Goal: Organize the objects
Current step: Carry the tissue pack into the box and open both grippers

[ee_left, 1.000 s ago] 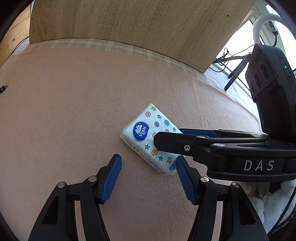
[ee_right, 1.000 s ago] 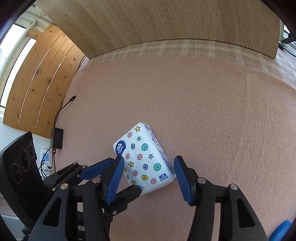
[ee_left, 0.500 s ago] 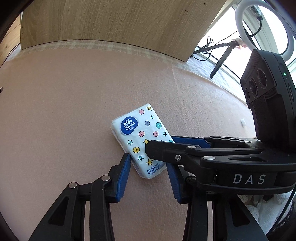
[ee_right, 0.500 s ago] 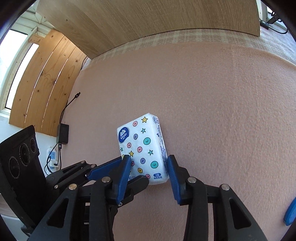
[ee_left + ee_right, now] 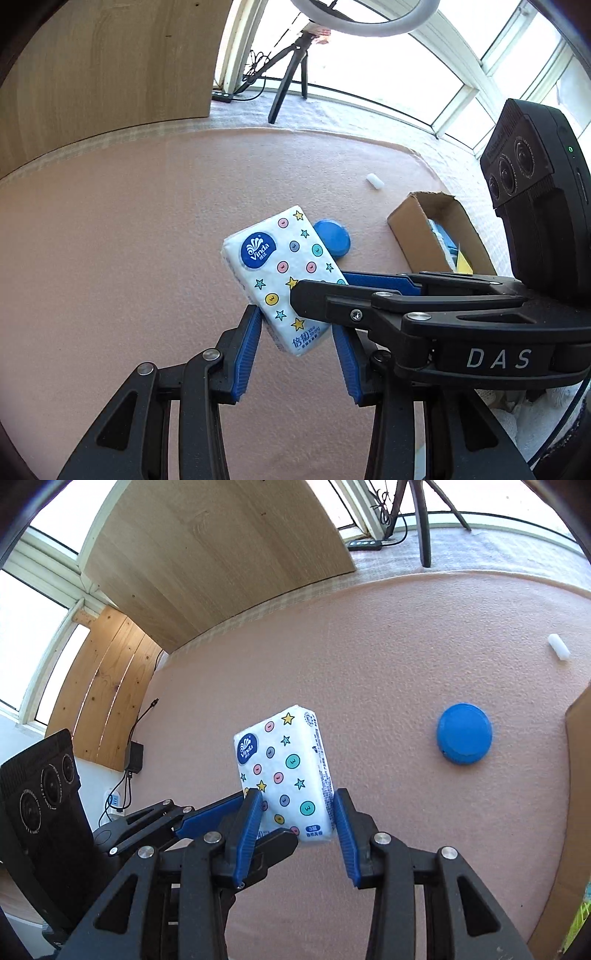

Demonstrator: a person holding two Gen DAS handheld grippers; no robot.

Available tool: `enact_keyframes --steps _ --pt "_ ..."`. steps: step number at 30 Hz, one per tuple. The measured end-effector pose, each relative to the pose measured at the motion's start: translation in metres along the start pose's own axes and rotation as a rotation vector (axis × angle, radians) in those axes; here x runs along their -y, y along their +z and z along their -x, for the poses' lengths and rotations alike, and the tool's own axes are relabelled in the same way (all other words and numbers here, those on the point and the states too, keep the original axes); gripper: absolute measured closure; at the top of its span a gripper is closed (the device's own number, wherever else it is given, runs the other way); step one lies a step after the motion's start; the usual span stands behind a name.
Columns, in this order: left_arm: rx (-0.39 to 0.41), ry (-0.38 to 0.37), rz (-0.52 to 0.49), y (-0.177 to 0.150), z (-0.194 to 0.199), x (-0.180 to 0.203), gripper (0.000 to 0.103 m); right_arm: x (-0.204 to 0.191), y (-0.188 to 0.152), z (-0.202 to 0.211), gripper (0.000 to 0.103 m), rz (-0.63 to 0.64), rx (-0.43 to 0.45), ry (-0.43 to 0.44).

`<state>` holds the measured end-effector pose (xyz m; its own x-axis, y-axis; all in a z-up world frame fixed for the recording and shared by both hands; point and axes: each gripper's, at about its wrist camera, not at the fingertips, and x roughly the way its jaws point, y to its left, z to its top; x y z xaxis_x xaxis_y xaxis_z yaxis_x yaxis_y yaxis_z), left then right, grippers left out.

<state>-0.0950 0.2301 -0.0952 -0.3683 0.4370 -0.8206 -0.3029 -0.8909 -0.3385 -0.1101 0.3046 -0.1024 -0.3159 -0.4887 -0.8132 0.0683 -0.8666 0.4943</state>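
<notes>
A white Vinda tissue pack (image 5: 280, 273) with coloured dots and stars is held above the pink mat. My left gripper (image 5: 297, 328) is shut on its near end. My right gripper (image 5: 297, 812) is shut on the same pack (image 5: 286, 771), coming in from the right side in the left wrist view. A blue round lid (image 5: 332, 238) lies on the mat behind the pack and also shows in the right wrist view (image 5: 463, 734). An open cardboard box (image 5: 439, 236) stands to the right with items inside.
A small white cylinder (image 5: 375, 181) lies on the mat (image 5: 129, 229) beyond the box, also in the right wrist view (image 5: 558, 647). A wooden panel (image 5: 110, 66) stands at the back. A tripod (image 5: 291, 70) stands by the windows. A charger and cable (image 5: 135, 753) lie off the mat's left.
Both grippers closed on the tissue pack and lifted it off the mat. Both swung right, bringing the blue lid, the box and the windows into view.
</notes>
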Motion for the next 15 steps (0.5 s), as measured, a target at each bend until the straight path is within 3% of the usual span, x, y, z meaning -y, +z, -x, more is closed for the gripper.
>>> enact_keyframes --steps 7,15 --pt "-0.029 -0.096 -0.176 -0.002 -0.018 0.111 0.06 0.068 -0.039 0.086 0.067 -0.111 0.12 -0.085" --pt "-0.092 -0.183 -0.323 -0.012 -0.049 0.216 0.06 0.14 -0.087 0.153 0.067 -0.257 0.2 -0.136"
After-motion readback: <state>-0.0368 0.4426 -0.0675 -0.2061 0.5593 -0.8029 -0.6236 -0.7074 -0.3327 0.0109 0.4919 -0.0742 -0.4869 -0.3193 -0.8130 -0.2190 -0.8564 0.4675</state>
